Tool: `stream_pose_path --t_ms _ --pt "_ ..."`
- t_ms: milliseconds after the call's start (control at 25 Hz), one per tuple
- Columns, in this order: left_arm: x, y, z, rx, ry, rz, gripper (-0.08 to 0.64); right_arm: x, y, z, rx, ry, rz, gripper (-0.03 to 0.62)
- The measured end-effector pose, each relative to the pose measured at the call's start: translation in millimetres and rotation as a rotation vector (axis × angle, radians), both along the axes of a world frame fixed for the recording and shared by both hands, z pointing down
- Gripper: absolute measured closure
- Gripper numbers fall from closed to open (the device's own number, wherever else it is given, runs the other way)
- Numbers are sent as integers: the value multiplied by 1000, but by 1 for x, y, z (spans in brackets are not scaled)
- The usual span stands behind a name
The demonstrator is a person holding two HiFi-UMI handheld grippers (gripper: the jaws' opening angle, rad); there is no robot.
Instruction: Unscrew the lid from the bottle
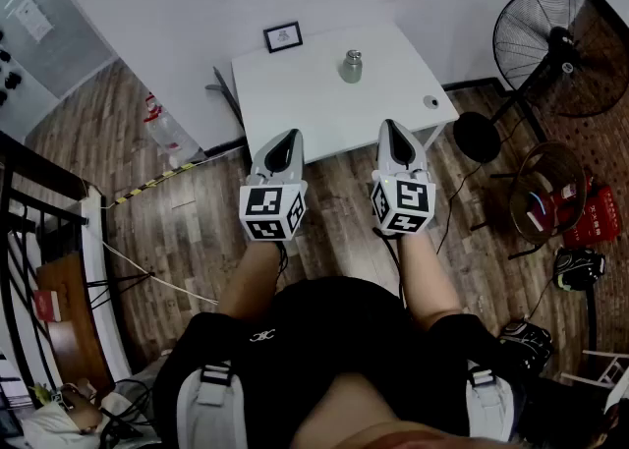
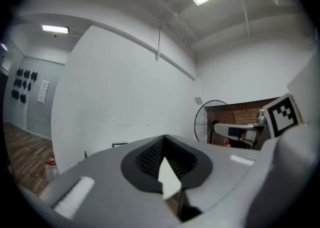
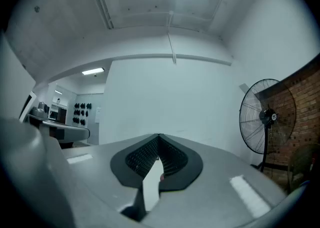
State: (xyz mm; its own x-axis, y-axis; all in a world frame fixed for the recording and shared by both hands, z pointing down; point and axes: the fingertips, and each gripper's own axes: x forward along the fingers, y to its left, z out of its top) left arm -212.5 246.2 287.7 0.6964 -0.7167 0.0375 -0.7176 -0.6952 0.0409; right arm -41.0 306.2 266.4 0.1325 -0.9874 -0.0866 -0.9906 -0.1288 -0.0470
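White table [image 1: 295, 113]: middle bare.
Left gripper [image 1: 287, 138], right gripper [image 1: 391, 128]: jaws together, empty, level, by near edge.
Bottle [image 1: 352, 67]: upright, near far edge, ahead, well apart from both; right gripper nearer.
Lid [image 1: 353, 54]: on.

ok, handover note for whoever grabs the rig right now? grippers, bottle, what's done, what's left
Left gripper: shut, empty, held level at the near edge of the table.
Right gripper: shut, empty, level, beside the left one.
Bottle: upright on the white table, toward its far side, ahead of both grippers and apart from them. Lid looks to be on.
Done: nothing on the bottle yet.
Left: reach in, probably hold the bottle with one gripper, close the other on the lid, unscrew it and lift it off.
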Motion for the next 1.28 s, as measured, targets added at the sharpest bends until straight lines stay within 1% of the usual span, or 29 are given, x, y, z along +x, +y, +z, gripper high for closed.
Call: stream_pose_path --t_ms 120,320,520,640,800,960,1080,1280 --pt "2 13 -1 -2 -2 1 506 1 12 0 -2 -12 -24 591" --pt "12 36 4 6 -24 -6 506 8 31 2 9 -8 -35 591" --pt "22 52 14 -24 -24 -11 506 16 42 8 5 -11 -44 591" --pt "30 51 13 -6 -32 -4 506 21 42 8 13 -9 -39 591" --pt "44 35 13 10 -21 12 506 31 27 8 22 0 -28 591" --pt "56 7 20 10 -8 25 506 39 1 17 15 11 -22 591" --pt "66 -23 30 1 5 28 506 48 -26 25 12 22 -17 591" --pt "89 -90 38 -13 18 47 506 67 -93 35 -2 32 -12 591"
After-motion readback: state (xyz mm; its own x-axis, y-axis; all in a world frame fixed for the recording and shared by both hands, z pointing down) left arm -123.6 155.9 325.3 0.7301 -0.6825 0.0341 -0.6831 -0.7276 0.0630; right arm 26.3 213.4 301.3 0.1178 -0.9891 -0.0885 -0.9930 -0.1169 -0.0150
